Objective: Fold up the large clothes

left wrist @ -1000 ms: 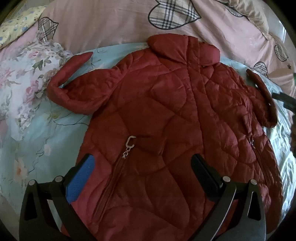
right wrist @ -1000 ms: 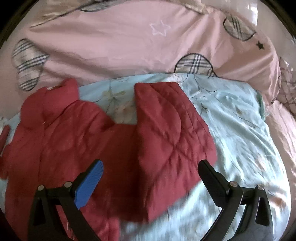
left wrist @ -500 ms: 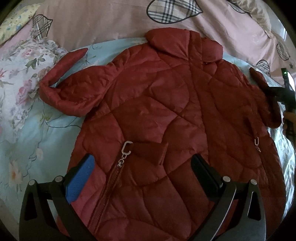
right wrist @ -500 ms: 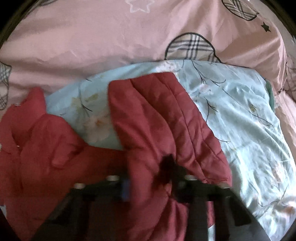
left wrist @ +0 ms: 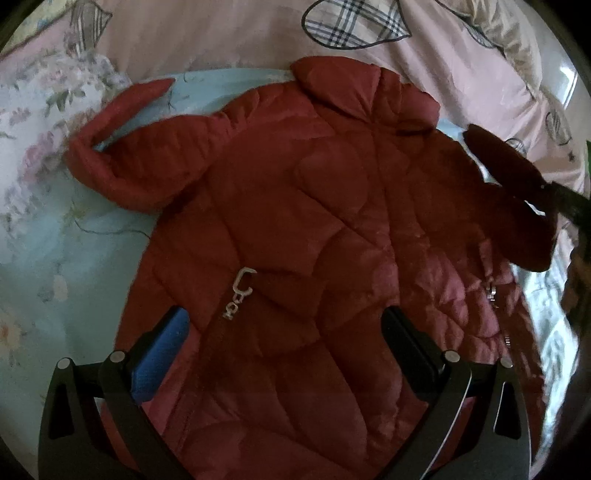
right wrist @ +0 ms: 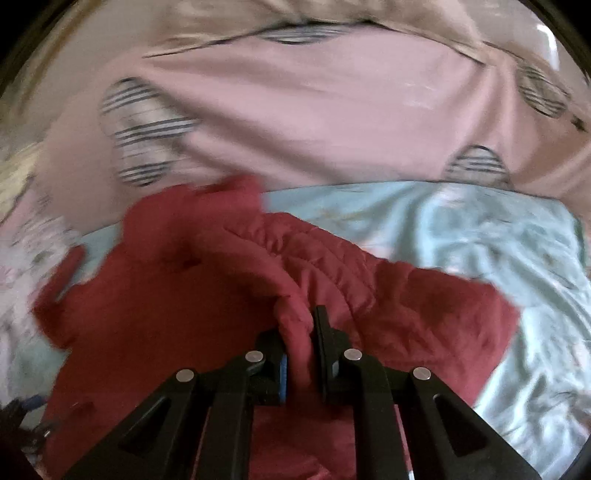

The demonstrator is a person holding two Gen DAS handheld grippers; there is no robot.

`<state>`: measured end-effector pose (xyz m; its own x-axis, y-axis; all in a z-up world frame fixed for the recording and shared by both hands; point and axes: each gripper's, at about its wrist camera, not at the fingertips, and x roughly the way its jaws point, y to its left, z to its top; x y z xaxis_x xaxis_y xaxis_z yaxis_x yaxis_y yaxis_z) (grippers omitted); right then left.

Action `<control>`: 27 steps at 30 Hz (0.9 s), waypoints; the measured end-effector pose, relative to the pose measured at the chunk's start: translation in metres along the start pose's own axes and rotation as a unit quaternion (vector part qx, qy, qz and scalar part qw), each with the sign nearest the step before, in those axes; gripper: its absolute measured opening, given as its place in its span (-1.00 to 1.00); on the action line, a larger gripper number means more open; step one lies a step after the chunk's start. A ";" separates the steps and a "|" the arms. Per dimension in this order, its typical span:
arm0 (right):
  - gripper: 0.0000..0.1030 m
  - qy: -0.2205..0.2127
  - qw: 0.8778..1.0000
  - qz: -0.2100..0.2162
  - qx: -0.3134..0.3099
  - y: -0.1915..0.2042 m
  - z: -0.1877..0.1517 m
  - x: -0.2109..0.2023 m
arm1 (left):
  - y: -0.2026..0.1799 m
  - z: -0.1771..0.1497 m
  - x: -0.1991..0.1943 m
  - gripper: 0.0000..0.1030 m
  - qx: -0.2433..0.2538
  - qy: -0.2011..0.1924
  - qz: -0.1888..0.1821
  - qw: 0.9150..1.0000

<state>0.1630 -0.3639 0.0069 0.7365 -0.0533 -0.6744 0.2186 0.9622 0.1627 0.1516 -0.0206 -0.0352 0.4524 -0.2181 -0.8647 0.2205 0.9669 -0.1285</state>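
A dark red quilted jacket point(left wrist: 314, 229) lies front up on a light blue floral sheet point(left wrist: 66, 266), collar toward the far side. Its left sleeve point(left wrist: 122, 166) is bent at the upper left. My left gripper point(left wrist: 284, 332) is open and empty, hovering over the jacket's lower front near a silver zipper pull point(left wrist: 240, 291). My right gripper point(right wrist: 299, 332) is shut on the jacket's right sleeve point(right wrist: 332, 266) and holds it lifted off the sheet. It also shows in the left wrist view point(left wrist: 569, 203), at the raised sleeve point(left wrist: 517, 192).
A pink duvet with plaid heart patches point(left wrist: 354, 22) lies behind the jacket. A white floral ruffled cloth point(left wrist: 33, 122) sits at the left. The blue sheet point(right wrist: 498, 240) extends to the right of the jacket.
My right gripper closed on the right sleeve and lifted it, swinging toward the jacket body. My left gripper stayed open and shifted slightly over the lower front.
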 end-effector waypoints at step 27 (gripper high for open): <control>-0.65 0.075 0.965 0.186 -0.169 0.163 -0.078 0.061 | 0.038 0.106 0.087 0.97 -0.062 0.078 -0.166 0.981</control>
<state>0.1935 -0.1896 -0.0634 0.6171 0.3274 -0.7155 -0.2830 0.9408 0.1864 0.2907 -0.0172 -0.0638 0.2334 -0.5103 -0.8277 0.2221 0.8567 -0.4655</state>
